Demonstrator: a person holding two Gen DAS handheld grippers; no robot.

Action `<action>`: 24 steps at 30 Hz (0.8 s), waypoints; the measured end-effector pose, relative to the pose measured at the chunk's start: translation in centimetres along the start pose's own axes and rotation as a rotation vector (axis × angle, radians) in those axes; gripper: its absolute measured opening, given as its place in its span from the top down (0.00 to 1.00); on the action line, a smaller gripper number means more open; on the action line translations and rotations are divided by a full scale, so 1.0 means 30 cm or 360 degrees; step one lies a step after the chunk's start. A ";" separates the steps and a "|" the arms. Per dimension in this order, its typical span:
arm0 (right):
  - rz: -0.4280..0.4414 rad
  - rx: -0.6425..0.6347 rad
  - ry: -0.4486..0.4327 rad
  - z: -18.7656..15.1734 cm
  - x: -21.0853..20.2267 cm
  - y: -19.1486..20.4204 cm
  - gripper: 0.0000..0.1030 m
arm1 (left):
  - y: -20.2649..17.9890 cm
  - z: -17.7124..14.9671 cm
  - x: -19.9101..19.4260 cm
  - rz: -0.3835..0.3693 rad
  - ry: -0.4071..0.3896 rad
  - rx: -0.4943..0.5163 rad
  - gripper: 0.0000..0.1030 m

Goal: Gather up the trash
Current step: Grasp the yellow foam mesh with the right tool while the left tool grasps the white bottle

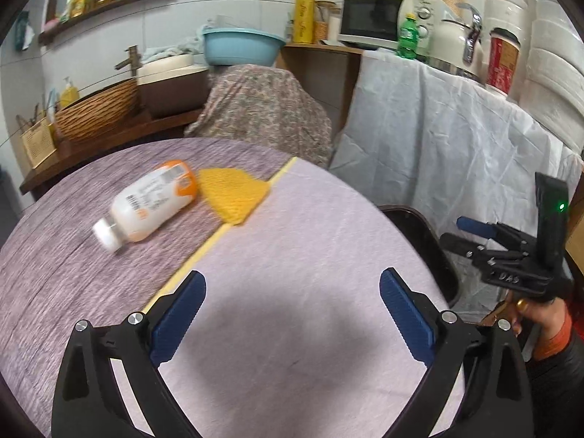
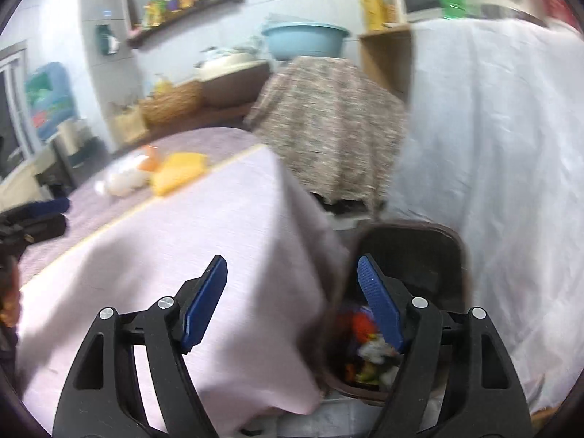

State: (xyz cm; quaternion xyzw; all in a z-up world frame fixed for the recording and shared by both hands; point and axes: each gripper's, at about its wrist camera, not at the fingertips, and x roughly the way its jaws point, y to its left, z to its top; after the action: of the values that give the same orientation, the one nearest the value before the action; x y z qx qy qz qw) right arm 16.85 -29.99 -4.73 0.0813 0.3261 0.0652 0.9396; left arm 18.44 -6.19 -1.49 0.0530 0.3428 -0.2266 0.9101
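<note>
Black claw (image 1: 292, 314), blue ribbed pads (image 1: 179, 317), silver screws

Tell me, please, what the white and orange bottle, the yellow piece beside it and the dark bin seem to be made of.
The bottle looks like smooth, slightly glossy plastic: soft highlights, a printed label and a white cap. The yellow piece seems a soft textured cloth or sponge cloth; it lies flat with a fine waffle pattern, so I cannot be sure. The bin is probably hard dark plastic, with a rounded moulded rim, though blurred.

place: someone's home kitchen
giveaways: microwave (image 1: 372, 18) on the counter, rice cooker (image 1: 458, 45) right beside it
</note>
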 end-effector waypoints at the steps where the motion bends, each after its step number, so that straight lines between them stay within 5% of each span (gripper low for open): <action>1: 0.0027 -0.0019 0.0001 0.013 0.003 0.023 0.28 | 0.025 -0.012 -0.010 0.0021 0.0000 -0.0013 0.07; 8: 0.0185 -0.0228 0.0056 0.094 0.071 0.243 0.27 | 0.189 -0.094 -0.044 0.0145 0.0033 -0.0106 0.06; 10: 0.0217 -0.0296 0.0083 0.116 0.099 0.310 0.17 | 0.233 -0.102 -0.045 0.0169 0.0036 -0.0144 0.07; 24: 0.0113 -0.0604 0.0363 0.259 0.526 0.625 0.16 | 0.379 -0.080 -0.007 0.0294 0.0046 -0.0066 0.06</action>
State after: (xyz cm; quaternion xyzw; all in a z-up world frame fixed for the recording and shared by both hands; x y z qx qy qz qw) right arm 32.66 -9.73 -4.55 -0.0936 0.4089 0.1673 0.8922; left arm 21.96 4.65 -3.84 0.0689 0.3541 -0.1337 0.9230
